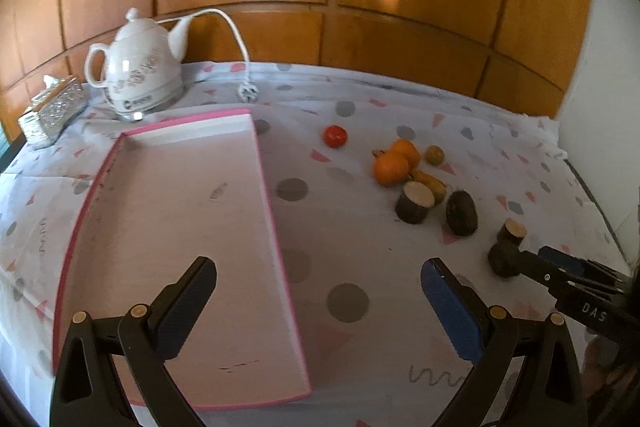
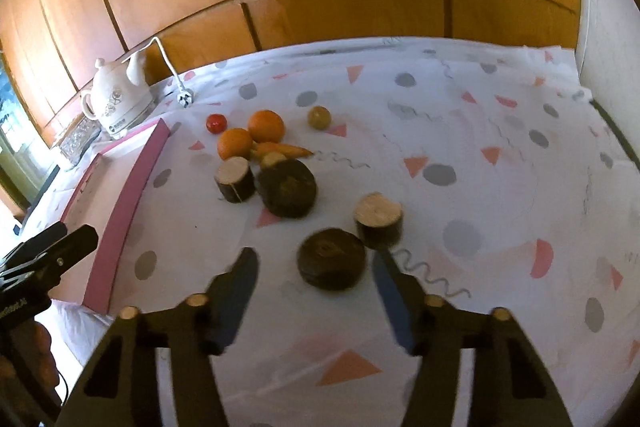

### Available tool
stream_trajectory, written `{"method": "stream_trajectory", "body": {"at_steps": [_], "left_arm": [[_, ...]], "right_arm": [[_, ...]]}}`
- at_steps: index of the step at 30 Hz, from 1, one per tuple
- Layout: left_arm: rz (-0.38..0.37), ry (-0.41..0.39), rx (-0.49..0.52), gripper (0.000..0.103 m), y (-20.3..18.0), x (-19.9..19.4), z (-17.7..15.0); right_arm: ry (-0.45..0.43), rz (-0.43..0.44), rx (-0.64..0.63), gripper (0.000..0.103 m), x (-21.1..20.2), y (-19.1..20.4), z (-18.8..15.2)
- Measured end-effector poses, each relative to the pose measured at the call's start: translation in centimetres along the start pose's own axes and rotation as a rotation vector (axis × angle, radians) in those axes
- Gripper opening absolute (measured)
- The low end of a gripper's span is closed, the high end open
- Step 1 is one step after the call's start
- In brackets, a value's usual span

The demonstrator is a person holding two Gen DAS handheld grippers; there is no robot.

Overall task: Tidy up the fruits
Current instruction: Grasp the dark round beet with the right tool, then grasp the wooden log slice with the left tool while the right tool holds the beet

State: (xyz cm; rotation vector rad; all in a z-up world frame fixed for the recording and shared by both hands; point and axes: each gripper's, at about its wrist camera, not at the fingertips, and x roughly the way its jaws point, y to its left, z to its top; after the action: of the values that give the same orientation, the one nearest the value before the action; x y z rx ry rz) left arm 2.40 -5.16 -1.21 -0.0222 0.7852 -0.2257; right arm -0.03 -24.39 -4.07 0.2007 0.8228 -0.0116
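A pink-rimmed shallow tray [image 1: 176, 211] lies on the patterned tablecloth, also in the right wrist view [image 2: 120, 211]. Right of it lie a red tomato [image 1: 334, 136] [image 2: 216, 123], two oranges [image 1: 390, 167] [image 2: 265, 125], a carrot [image 2: 282, 150], a small yellow-green fruit [image 1: 434, 155] [image 2: 319, 117] and several dark cut log pieces [image 1: 415, 201] [image 2: 286, 187]. My left gripper [image 1: 318, 301] is open and empty over the tray's right edge. My right gripper [image 2: 312, 285] is open, its fingers either side of a dark round piece [image 2: 331, 264]; it shows in the left wrist view [image 1: 532, 259].
A white kettle [image 1: 138, 71] with its cord and plug [image 1: 249, 91] stands at the back left beside a glittery tissue box [image 1: 52, 115]. Wooden panels form the back wall. A white wall [image 1: 600, 87] bounds the right side.
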Motion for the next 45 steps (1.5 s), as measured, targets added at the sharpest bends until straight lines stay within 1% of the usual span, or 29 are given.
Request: {"method": "stream_trajectory", "body": {"at_steps": [4,8,9,10,11,13,16,21,22,23,26,30,31,32,34,35,39,43,45], "left_arm": [[-0.032,0.041,0.011,0.103,-1.0,1.1,-0.1],[-0.053,0.065,0.051,0.103,-2.0,1.8,-0.4],[-0.055,0.065,0.062,0.102,-2.3,1.8,-0.5],[-0.06,0.066,0.07,0.102,-2.5,1.9,-0.5],[-0.066,0.067,0.073,0.102,-2.7,1.9,-0.5],[-0.072,0.069,0.08,0.102,-3.0,2.0,-0.4],[-0.07,0.071,0.087,0.102,-3.6,2.2,-0.2],[-0.086,0.072,0.093,0.102,-4.4,2.8,0.2],[-0.092,0.077,0.091,0.1,-4.5,3.0,0.3],[-0.092,0.082,0.09,0.097,-4.7,3.3,0.5],[-0.102,0.109,0.093,0.09,-4.5,4.6,0.9],[-0.113,0.115,0.074,0.09,-4.6,5.6,1.6],[-0.117,0.117,0.073,0.087,-4.6,5.9,1.8],[-0.121,0.126,0.069,0.08,-4.7,6.4,2.0],[-0.126,0.149,0.057,0.071,-4.7,7.4,2.4],[-0.126,0.156,0.05,0.069,-4.7,7.8,2.6],[-0.129,0.151,0.04,0.069,-5.2,9.1,3.6],[-0.115,0.144,0.073,0.069,-6.1,10.3,4.3],[-0.109,0.146,0.084,0.065,-6.4,11.0,4.5]], "right_arm": [[0.031,0.023,-0.006,0.053,-0.1,-1.0,-0.9],[0.05,0.052,0.004,0.053,0.4,-1.7,-1.5],[0.051,0.056,0.009,0.052,0.5,-1.8,-1.5],[0.051,0.062,0.012,0.047,0.6,-1.8,-1.5],[0.048,0.068,0.009,0.046,0.6,-1.8,-1.4],[0.04,0.068,-0.006,0.046,0.8,-1.4,-1.1],[0.032,0.062,0.005,0.046,1.5,-1.4,-0.6],[0.04,0.055,0.01,0.046,3.2,-1.4,0.0],[0.043,0.06,0.009,0.046,3.4,-1.4,0.1],[0.045,0.057,-0.001,0.046,3.7,-1.3,0.2],[0.033,0.024,-0.043,0.045,4.0,-0.7,0.3],[0.014,0.016,-0.075,0.045,4.2,-0.7,0.1],[0.009,0.018,-0.082,0.045,4.2,-0.7,0.1],[0.003,0.022,-0.083,0.045,4.2,-0.8,0.0],[-0.005,0.03,-0.079,0.045,4.3,-0.9,-0.1],[-0.011,0.031,-0.077,0.045,4.3,-1.0,-0.2],[-0.024,0.027,-0.083,0.046,4.4,-0.8,-0.3],[-0.033,0.028,-0.082,0.046,4.5,-0.8,-0.4],[-0.036,0.028,-0.08,0.046,4.5,-0.9,-0.4]]}}
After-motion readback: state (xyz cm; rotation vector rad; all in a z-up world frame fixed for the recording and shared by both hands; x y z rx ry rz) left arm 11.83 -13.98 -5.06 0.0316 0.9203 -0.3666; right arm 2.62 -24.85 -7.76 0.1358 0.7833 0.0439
